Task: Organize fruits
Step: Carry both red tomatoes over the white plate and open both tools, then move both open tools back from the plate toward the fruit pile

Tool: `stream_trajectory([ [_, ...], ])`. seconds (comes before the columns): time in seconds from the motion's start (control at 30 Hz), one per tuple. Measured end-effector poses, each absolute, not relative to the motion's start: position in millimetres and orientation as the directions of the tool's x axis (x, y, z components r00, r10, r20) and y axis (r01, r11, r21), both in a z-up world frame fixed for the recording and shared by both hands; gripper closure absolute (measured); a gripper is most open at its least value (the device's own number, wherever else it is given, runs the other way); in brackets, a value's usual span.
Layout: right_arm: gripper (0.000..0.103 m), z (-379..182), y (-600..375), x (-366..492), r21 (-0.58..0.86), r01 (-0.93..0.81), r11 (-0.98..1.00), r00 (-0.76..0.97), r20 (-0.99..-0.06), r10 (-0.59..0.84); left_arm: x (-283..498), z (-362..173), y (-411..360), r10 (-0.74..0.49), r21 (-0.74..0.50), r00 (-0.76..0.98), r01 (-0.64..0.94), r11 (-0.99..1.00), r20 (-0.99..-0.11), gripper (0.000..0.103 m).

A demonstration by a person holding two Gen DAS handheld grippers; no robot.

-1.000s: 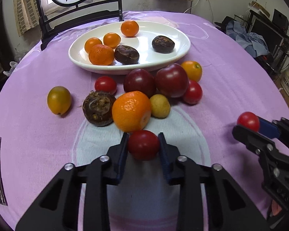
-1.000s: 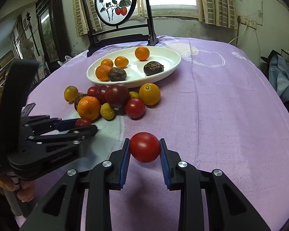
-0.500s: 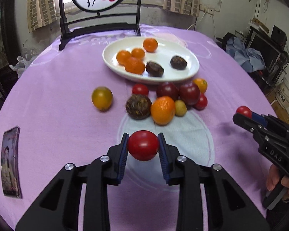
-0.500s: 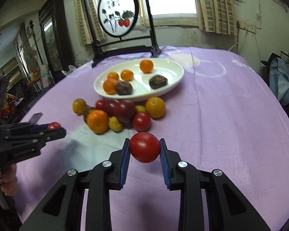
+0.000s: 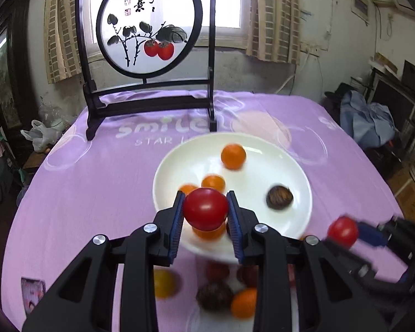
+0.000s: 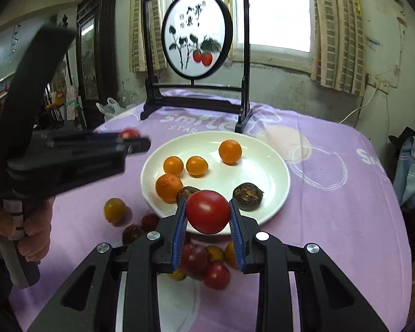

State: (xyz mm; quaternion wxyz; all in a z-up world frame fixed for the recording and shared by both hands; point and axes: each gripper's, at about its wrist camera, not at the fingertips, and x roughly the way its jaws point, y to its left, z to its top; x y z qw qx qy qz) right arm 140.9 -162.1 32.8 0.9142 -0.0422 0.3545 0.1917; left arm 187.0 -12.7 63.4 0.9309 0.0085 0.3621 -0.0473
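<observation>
left gripper (image 5: pixel 205 212) clamping red tomato (image 5: pixel 205 212), right gripper (image 6: pixel 207 212) clamping another tomato (image 6: pixel 208 212)

The plate (image 6: pixel 279 193) sits just ahead of the right hand-held gripper (image 6: pixel 208 215), with the picture stand (image 6: pixel 196 102) behind it and loose fruit (image 6: pixel 114 209) in front.

You can read "smile" in pale letters on the purple tablecloth (image 5: pixel 69 193) near its far edge, "STAR" just beneath it, black Chinese calligraphy you cannot make out on the round screen (image 5: pixel 149 25), small red seals beside it
</observation>
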Motion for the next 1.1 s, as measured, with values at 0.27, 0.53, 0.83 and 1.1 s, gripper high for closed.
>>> stream_trajectory([
  [0.27, 0.072, -9.7, -148.2, 195.6, 0.065, -0.354, 0.933, 0.59, -0.759, 0.277, 264.1, 6.3, -23.3, -0.089, -0.041, 0.581, 0.095, 0.995, -0.809, 0.073],
  [0.53, 0.05, -21.6, -150.3, 200.2, 0.062, -0.33, 0.942, 0.574, -0.779, 0.252, 266.3, 4.6, -27.6, -0.066, -0.041, 0.59, 0.057, 0.998, -0.805, 0.019],
  [0.83, 0.045, 0.4, -175.9, 152.0, 0.071, -0.301, 0.951, 0.615, -0.747, 0.251, 204.4, 44.2, 4.1, -0.067, -0.073, 0.64, 0.018, 0.997, -0.765, 0.01],
  [1.1, 0.045, -14.9, -180.2, 97.8, 0.095, -0.296, 0.95, 0.583, -0.77, 0.258, 123.8, 31.3, 26.0, -0.035, -0.05, 0.655, -0.004, 0.999, -0.755, 0.006],
])
